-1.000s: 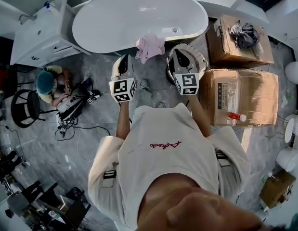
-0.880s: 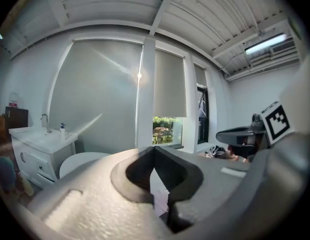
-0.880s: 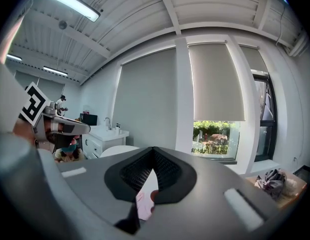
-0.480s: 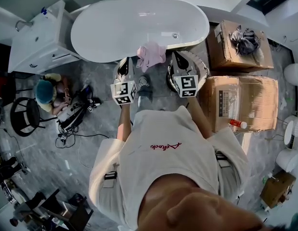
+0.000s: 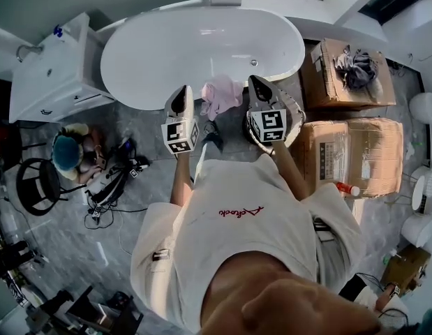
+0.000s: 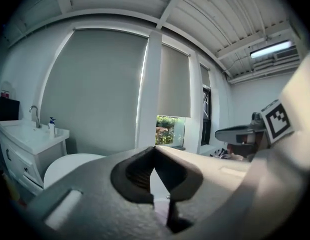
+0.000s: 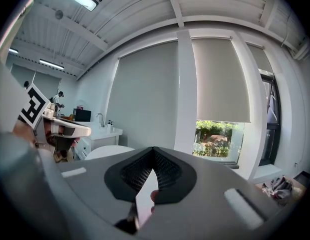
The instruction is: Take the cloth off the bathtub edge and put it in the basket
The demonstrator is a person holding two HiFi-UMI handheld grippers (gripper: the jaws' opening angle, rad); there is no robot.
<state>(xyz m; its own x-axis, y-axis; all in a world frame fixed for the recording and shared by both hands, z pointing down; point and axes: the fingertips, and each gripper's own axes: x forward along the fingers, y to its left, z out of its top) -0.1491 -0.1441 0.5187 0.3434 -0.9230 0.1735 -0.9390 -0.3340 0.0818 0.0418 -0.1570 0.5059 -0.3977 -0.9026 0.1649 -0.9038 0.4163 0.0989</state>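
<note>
The bathtub point(image 5: 202, 47) is seen as white, smooth and glossy. The cloth point(image 5: 220, 96) is made of soft pink fabric. The boxes point(image 5: 355, 152) are of matt brown cardboard. The floor point(image 5: 142, 128) is covered with grey, marbled, stone-like tiles.

Red script across the shirt point(image 5: 240, 211) and print on the right cardboard box point(image 5: 352, 152) are too small to read.

Pink cloth point(image 5: 220, 96) crumpled, draped over white bathtub point(image 5: 167, 47) edge; basket point(image 5: 294, 115) on floor nearby.
</note>
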